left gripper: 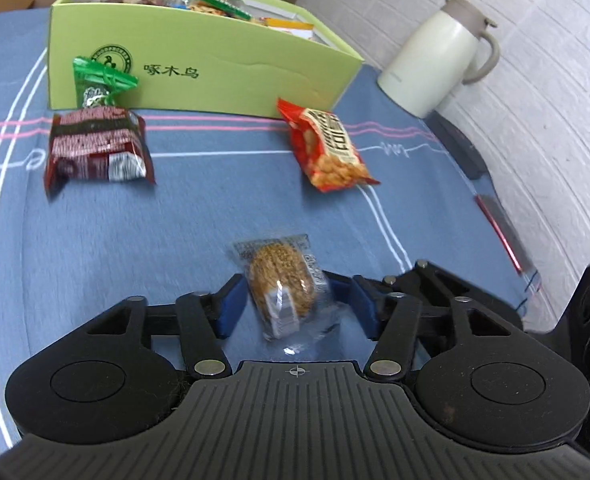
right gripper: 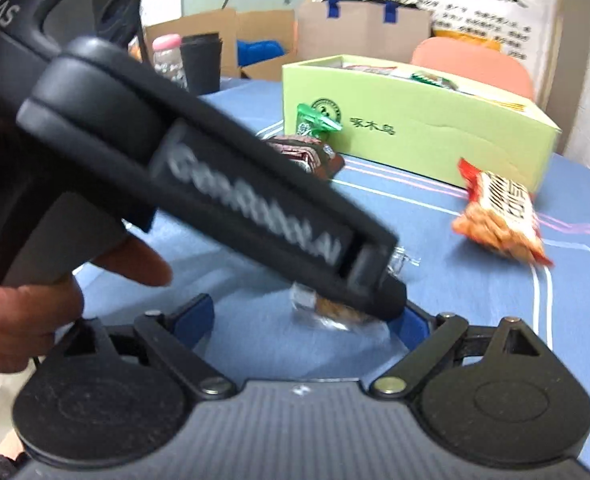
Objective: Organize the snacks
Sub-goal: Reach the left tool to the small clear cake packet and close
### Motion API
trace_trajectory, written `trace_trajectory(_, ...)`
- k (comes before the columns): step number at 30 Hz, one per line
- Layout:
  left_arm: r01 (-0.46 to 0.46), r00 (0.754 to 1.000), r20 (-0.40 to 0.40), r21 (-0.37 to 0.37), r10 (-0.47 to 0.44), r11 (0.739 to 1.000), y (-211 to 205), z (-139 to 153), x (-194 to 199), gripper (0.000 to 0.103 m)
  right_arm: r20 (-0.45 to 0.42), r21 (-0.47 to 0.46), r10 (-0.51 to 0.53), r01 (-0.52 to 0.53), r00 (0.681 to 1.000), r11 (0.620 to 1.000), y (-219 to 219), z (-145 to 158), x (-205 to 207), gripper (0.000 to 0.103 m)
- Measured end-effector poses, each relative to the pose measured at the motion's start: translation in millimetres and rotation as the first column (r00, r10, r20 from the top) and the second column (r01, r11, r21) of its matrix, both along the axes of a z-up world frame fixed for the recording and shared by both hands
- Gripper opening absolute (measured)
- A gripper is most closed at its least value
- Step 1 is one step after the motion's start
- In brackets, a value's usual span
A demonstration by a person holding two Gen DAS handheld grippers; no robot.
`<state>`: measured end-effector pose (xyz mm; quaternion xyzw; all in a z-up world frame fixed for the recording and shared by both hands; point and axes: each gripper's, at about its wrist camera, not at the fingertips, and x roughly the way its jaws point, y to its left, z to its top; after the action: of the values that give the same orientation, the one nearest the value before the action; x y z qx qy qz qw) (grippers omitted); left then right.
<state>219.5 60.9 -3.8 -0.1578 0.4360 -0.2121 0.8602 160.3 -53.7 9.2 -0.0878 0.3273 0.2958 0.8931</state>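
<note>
A clear-wrapped brown sesame snack point(left gripper: 283, 286) lies on the blue tablecloth between the blue pads of my left gripper point(left gripper: 291, 306), which is open around it with gaps on both sides. In the right wrist view the left gripper's body point(right gripper: 215, 184) crosses the frame and mostly hides that snack point(right gripper: 335, 310). My right gripper point(right gripper: 303, 320) is open and empty, just behind it. A green box point(left gripper: 215, 68) holding several snacks stands at the back. A dark red packet point(left gripper: 99, 144), a small green packet point(left gripper: 99, 84) and a red peanut packet point(left gripper: 329, 148) lie in front of the box.
A cream thermos jug point(left gripper: 439, 56) stands at the right table edge by a white wall. In the right wrist view a pink-capped bottle point(right gripper: 167, 60), a black cup point(right gripper: 203, 62), cardboard boxes and a pink chair point(right gripper: 475, 64) sit behind the table.
</note>
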Motion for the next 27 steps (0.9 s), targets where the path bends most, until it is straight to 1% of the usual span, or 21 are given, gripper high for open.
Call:
trace_trajectory(1, -0.014, 1.0, 0.003, -0.008, 0.014, 1.0, 0.5, 0.5, -4.9, 0.057, 0.01, 0.012, -0.019, 0.019, 1.0, 1.0, -1.6, -1.8, -2.3, 0.092)
trace_trajectory(3, -0.046, 0.999, 0.01, -0.003, 0.046, 0.999, 2.4, 1.0, -12.2, 0.06, 0.036, 0.038, -0.057, 0.056, 0.998, 0.998, -3.1, -5.7, -5.1, 0.093)
trace_trajectory(6, -0.079, 0.997, 0.01, 0.025, 0.079, 0.997, 2.7, 3.0, -15.3, 0.06, 0.052, 0.051, -0.102, 0.099, 0.993, 0.994, -3.3, -7.4, -8.3, 0.093)
trace_trajectory(9, -0.092, 0.996, 0.012, 0.026, 0.092, 0.995, 6.7, 5.7, -15.0, 0.059, 0.05, 0.036, -0.103, 0.102, 0.993, 0.994, -1.1, -7.1, -6.3, 0.093)
trace_trajectory(10, -0.093, 0.996, 0.005, 0.02, 0.093, 0.995, 8.5, 6.3, -13.7, 0.058, 0.036, 0.024, -0.103, 0.102, 0.994, 0.994, 2.9, -4.9, -8.2, 0.093)
trace_trajectory(12, -0.087, 0.996, -0.01, 0.003, 0.087, 0.996, 10.8, 6.6, -10.5, 0.057, 0.002, -0.002, -0.124, 0.124, 0.992, 0.992, 4.0, 1.2, 0.5, 0.092)
trace_trajectory(14, -0.082, 0.996, -0.017, -0.013, 0.082, 0.997, 12.9, 7.5, -8.8, 0.057, 0.025, 0.024, -0.117, 0.116, 0.993, 0.993, -1.4, 2.6, 8.2, 0.092)
trace_trajectory(16, -0.074, 0.997, -0.015, -0.021, 0.074, 0.997, 13.1, 8.8, -7.8, 0.057, 0.036, 0.018, -0.129, 0.128, 0.991, 0.992, -2.1, 2.1, 11.8, 0.092)
trace_trajectory(21, -0.032, 0.999, 0.001, -0.003, 0.032, 0.999, 3.1, 9.4, -0.4, 0.057, 0.002, 0.019, -0.138, 0.138, 0.99, 0.99, 3.1, -8.5, 16.9, 0.092)
trace_trajectory(23, -0.017, 1.0, 0.002, 0.006, 0.017, 1.0, -1.3, 7.6, 4.0, 0.053, 0.005, 0.011, -0.136, 0.136, 0.991, 0.991, 4.5, -7.3, 16.6, 0.092)
trace_trajectory(25, 0.0, 1.0, -0.001, 0.017, 0.0, 1.0, -3.8, 2.5, 6.1, 0.046, 0.026, 0.009, -0.129, 0.129, 0.991, 0.992, 4.4, -10.0, 15.8, 0.092)
trace_trajectory(26, 0.002, 1.0, 0.005, 0.016, -0.003, 1.0, -4.2, -0.9, 5.9, 0.045, 0.029, 0.012, -0.124, 0.124, 0.992, 0.992, 4.3, -10.7, 16.1, 0.092)
trace_trajectory(27, 0.004, 1.0, 0.024, 0.021, -0.005, 1.0, -4.7, -2.5, 4.3, 0.034, 0.029, 0.019, -0.107, 0.106, 0.994, 0.994, 4.7, -10.2, 16.3, 0.085)
